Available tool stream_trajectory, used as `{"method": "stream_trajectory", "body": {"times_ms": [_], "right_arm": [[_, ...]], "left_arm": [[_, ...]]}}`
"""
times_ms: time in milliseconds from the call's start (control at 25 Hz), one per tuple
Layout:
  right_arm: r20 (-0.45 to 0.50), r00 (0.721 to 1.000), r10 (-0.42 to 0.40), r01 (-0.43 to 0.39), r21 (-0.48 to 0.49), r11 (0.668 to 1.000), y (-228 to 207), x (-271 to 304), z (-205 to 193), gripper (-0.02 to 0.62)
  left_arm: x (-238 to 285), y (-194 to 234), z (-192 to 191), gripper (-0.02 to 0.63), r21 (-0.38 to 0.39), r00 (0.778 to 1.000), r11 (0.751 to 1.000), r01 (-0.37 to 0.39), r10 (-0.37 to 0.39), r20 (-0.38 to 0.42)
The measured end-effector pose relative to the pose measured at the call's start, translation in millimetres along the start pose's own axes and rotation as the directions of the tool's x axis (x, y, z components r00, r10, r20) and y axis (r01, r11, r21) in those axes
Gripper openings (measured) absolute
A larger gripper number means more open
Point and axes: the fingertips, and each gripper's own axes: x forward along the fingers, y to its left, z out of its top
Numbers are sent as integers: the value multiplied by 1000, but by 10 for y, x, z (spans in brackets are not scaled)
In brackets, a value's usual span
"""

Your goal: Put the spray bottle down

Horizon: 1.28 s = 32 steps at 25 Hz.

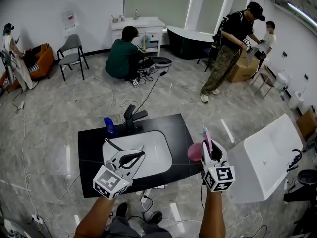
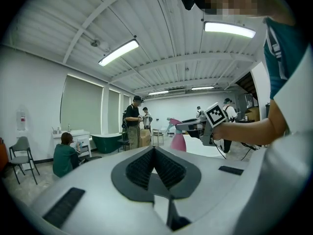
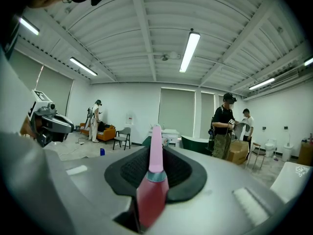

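My right gripper [image 1: 207,148] is shut on a pink spray bottle [image 1: 195,151], which hangs over the right edge of the black countertop [image 1: 91,148]. In the right gripper view the bottle [image 3: 151,190] stands between the dark pads, its long pink head pointing up and away. The left gripper view shows the same bottle [image 2: 177,142] in the air. My left gripper [image 1: 134,156] hovers over the white sink basin [image 1: 158,150]; its pads meet at the tips with nothing between them [image 2: 154,149].
A black faucet [image 1: 132,117] and a small blue bottle [image 1: 109,125] stand at the counter's back edge. A white basin [image 1: 265,157] lies at the right. Cables run across the floor. A person [image 1: 124,53] crouches and two people [image 1: 233,43] stand further back.
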Motion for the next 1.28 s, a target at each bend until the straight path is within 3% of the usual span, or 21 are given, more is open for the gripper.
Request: {"method": "stream_trajectory", "body": {"times_ms": [1280], "right_arm": [[-30, 999, 37, -38, -2, 999, -384, 1060, -1266, 94]], "left_arm": [[905, 252, -933, 5, -74, 997, 997, 8, -14, -80]]}}
